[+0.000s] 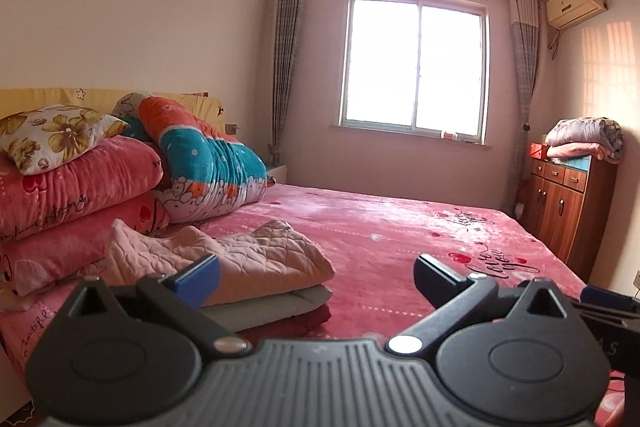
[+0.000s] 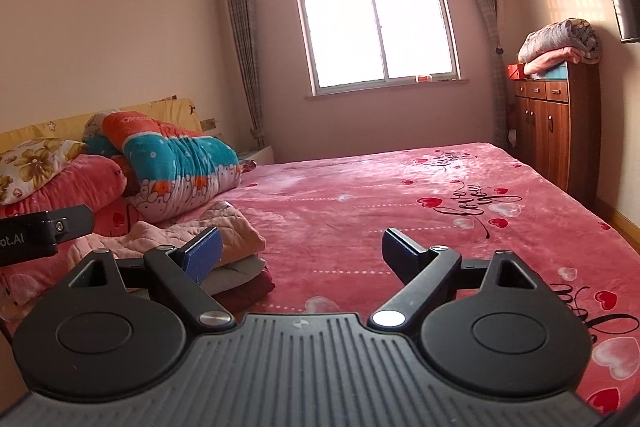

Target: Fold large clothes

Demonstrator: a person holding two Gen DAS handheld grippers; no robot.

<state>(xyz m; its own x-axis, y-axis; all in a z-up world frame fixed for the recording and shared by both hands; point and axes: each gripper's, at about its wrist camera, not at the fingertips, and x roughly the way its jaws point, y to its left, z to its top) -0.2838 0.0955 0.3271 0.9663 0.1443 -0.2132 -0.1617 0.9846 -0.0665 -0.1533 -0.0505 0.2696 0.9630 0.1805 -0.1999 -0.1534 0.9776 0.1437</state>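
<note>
Both grippers, left [image 1: 316, 277] and right [image 2: 302, 251], are held spread, empty, above pink bedspread [image 1: 400, 235]; folded clothes stack [image 1: 256, 267] seen at 10 o'clock.

Three folded garments [image 1: 256, 259], two tongs [image 1: 316, 279] [image 2: 302, 251].

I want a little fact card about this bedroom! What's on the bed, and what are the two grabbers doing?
place: bedroom with a window
bed: pink cover with hearts
clothes pile: folded, pink quilted piece on top, grey and dark red below
pile position: left side of bed, beside the pillows
left gripper: jaws open, empty
right gripper: jaws open, empty
cabinet: folded blankets on top
</note>
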